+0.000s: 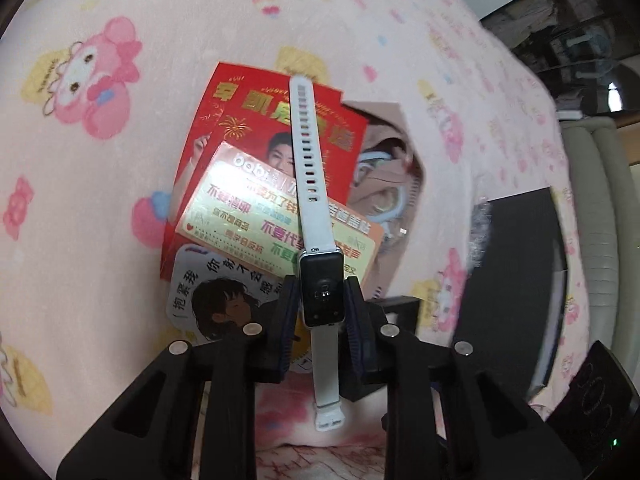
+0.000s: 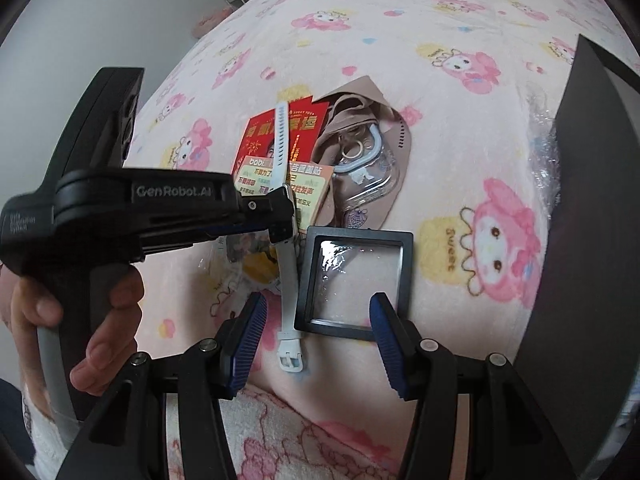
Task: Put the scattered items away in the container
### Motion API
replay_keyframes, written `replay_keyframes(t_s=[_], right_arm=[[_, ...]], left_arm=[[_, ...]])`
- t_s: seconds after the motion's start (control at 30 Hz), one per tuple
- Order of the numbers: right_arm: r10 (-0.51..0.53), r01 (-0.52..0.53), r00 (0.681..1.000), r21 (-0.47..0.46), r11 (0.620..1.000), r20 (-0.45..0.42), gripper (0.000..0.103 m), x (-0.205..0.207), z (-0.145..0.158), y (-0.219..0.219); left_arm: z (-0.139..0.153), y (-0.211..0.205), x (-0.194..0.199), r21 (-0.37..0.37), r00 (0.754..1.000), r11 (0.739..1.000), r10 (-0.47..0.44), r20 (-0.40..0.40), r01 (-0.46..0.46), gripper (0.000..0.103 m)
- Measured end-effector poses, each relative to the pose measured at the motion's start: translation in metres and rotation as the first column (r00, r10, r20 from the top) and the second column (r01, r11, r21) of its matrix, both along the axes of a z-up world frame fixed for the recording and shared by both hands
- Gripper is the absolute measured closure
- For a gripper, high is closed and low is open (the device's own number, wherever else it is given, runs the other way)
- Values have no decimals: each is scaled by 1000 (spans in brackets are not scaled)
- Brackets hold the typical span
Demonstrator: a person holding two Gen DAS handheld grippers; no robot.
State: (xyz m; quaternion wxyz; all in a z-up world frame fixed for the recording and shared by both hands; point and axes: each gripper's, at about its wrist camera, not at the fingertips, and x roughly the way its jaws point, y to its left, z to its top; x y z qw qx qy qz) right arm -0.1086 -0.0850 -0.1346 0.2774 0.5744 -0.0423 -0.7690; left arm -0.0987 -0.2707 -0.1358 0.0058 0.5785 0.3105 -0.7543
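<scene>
- Gripping the black body of a white-strapped smartwatch from both sides, the left gripper has its fingers clamped on it; the buckle end hangs toward 6 o'clock and the long holed strap runs toward 12.
- Standing apart with nothing between them, the right gripper's fingers hover over the near edge of a black-framed clear display case lying flat on the bed's pink cartoon blanket.
- A hand at 8 o'clock in the right view wraps the left gripper's handle.
- Beyond the watch lie overlapping cards: a cartoon sticker, a yellow-green card, red envelopes.
- At 1 o'clock from them, a beige mask carries a clear phone case.
- A dark container stands at 3 o'clock.
</scene>
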Motion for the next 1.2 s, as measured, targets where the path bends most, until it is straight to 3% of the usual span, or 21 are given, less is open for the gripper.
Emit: replay_keyframes(t_s=[0.1,0.13,0.2,0.33,0.5,0.63,0.67,0.77,0.9,1.03,1.2], right_arm=[[-5,5,1000,-21,1000,-28,53,11,16,14],[-4,3,999,-37,999,-39,53,15,23,21],[-5,2,998,-62,998,-58,53,23,36,32],[-7,-5,994,-105,994,-111,53,41,66,56],[-69,61,989,-60,996,-131,53,50,74,83],[-58,56,993,-24,998,-102,53,58,61,92],[-52,51,994,-13,999,-98,53,60,58,92],[-35,35,997,5,999,-74,53,60,43,88],[-14,16,998,36,999,-61,53,59,24,84],[-32,33,999,19,999,-26,57,52,12,87],[11,-11,1000,-38,999,4,58,47,1,71]], left_arm=[[23,7,20,31,998,1000,4,-64,-2,82],[29,13,24,42,996,999,3,-85,1,103],[48,26,36,84,990,996,-12,-138,24,103],[66,52,45,31,983,998,-55,-173,61,103],[42,61,40,47,996,997,-63,-63,66,102],[20,73,44,52,999,999,-17,27,16,70],[16,78,45,53,999,998,-24,35,22,67],[12,83,51,10,998,1000,-28,57,28,67],[12,74,51,-79,998,996,40,54,-35,68],[-6,69,46,-27,993,999,44,109,-42,69],[-10,69,42,-42,988,999,40,146,-35,69]])
